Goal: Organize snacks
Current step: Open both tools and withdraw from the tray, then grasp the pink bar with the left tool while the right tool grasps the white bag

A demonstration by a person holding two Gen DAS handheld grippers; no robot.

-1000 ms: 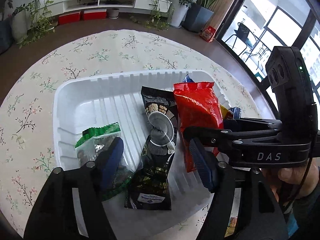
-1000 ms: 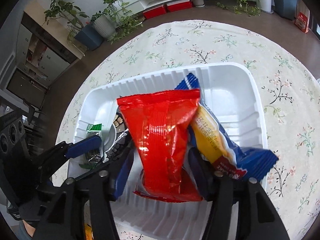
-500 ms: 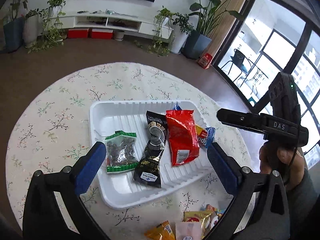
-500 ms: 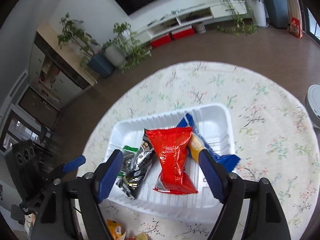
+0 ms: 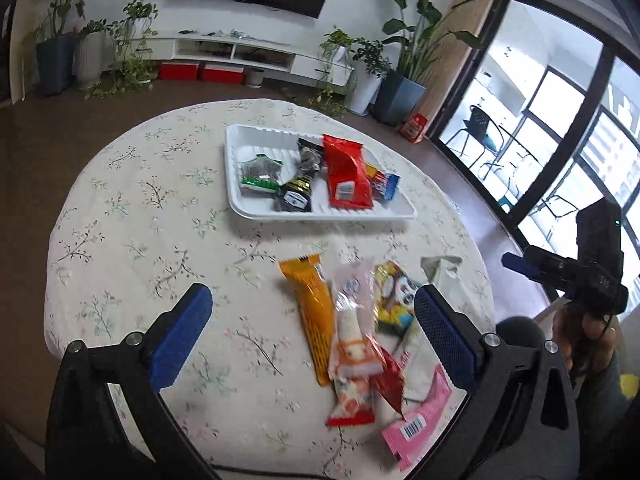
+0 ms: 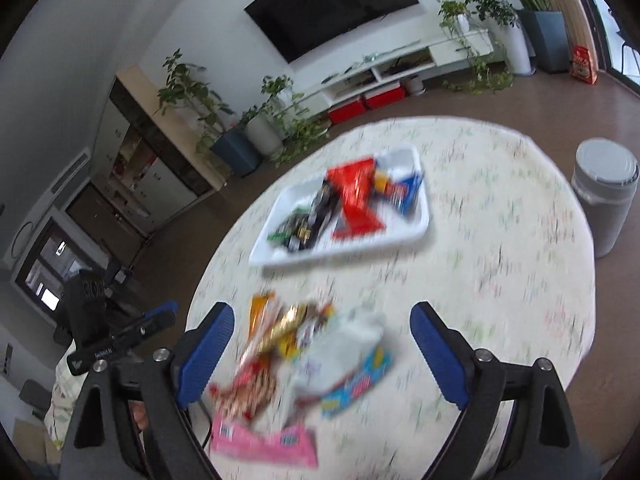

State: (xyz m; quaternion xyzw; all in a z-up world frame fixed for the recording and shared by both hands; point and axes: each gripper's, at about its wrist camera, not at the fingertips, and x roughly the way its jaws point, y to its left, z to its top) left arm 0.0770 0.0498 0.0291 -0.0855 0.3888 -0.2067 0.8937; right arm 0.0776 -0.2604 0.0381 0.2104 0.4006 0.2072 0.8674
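Note:
A white tray (image 5: 236, 148) on the round floral table holds a green packet (image 5: 260, 172), a black packet (image 5: 298, 188), a red bag (image 5: 346, 170) and a blue-yellow packet (image 5: 382, 182). The tray also shows in the blurred right wrist view (image 6: 416, 228). A loose pile lies near the table's front edge: an orange bar (image 5: 312, 312), a white-pink pack (image 5: 352, 320), a yellow pack (image 5: 394, 296) and a pink pack (image 5: 420, 428). My left gripper (image 5: 312, 344) is open and empty above the pile. My right gripper (image 6: 320, 356) is open and empty above the same pile (image 6: 296, 360).
The right gripper shows at the right edge of the left wrist view (image 5: 568, 272). A grey bin (image 6: 606, 192) stands on the floor right of the table. Potted plants (image 5: 400, 80) and a low TV shelf (image 5: 240, 52) stand behind the table.
Both grippers have let go, opened wide and pulled back from the tray toward the table's near edge. The loose snack pile has come into view beneath them.

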